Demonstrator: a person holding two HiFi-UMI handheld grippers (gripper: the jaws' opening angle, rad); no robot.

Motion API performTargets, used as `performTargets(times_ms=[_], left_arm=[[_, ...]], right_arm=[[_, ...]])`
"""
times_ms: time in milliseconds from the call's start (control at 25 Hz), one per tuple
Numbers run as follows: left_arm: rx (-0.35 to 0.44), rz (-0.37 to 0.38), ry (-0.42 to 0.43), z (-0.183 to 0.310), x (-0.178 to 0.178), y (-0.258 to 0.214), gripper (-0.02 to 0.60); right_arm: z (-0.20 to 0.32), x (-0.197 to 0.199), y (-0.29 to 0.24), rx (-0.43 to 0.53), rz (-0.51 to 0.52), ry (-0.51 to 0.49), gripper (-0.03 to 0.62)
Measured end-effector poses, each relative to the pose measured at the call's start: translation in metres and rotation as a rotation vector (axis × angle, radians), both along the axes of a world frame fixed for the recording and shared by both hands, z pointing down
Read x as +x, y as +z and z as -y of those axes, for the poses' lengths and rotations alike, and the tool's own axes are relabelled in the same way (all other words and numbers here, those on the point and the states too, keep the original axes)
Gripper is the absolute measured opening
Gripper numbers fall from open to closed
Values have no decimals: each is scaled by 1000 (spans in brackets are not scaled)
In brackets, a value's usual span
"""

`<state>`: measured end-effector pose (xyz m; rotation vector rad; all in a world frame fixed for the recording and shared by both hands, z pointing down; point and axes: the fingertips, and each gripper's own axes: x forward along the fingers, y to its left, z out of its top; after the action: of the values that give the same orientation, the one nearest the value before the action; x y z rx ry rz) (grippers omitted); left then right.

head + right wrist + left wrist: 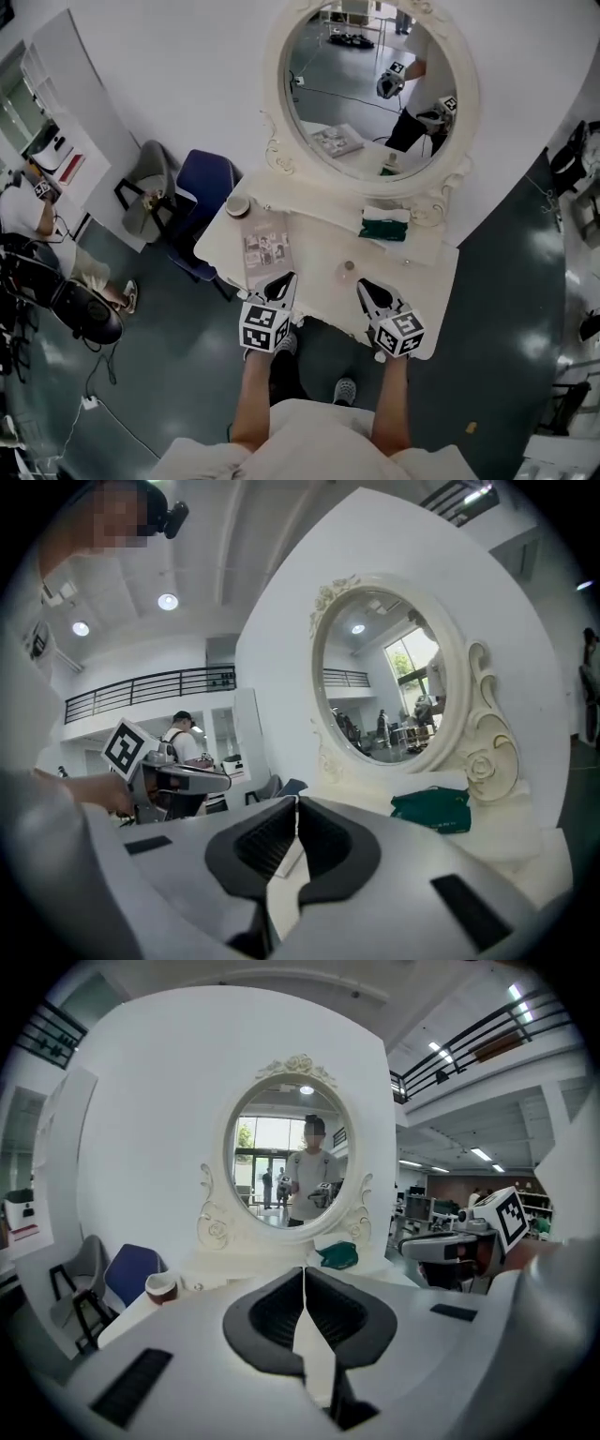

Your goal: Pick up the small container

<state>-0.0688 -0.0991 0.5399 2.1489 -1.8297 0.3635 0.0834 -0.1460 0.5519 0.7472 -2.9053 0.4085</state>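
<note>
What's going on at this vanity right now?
A person stands at the white vanity table, a gripper in each hand. The left gripper and right gripper are both over the near edge, fingers together and empty. The small container sits untouched on the table, just ahead and between them. Nothing has been picked up yet.

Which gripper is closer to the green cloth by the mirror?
Right. The right gripper is almost straight in front of the green cloth, on the person's side; the left gripper is farther off to the left.
</note>
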Motion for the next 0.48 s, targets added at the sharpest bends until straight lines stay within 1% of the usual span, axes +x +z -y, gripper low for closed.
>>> performTargets(times_ms=[160, 280, 360, 480], left_arm=[[1, 19, 97, 48, -29, -7, 29], [18, 8, 127, 81, -50, -13, 29], [29, 0, 163, 98, -56, -14, 29], [21, 14, 244, 114, -54, -5, 29]], right_arm=[[32, -24, -6, 1, -18, 98, 18], [53, -33, -15, 17, -15, 171, 18], [66, -36, -16, 21, -10, 225, 18], [77, -37, -7, 3, -3, 304, 18]])
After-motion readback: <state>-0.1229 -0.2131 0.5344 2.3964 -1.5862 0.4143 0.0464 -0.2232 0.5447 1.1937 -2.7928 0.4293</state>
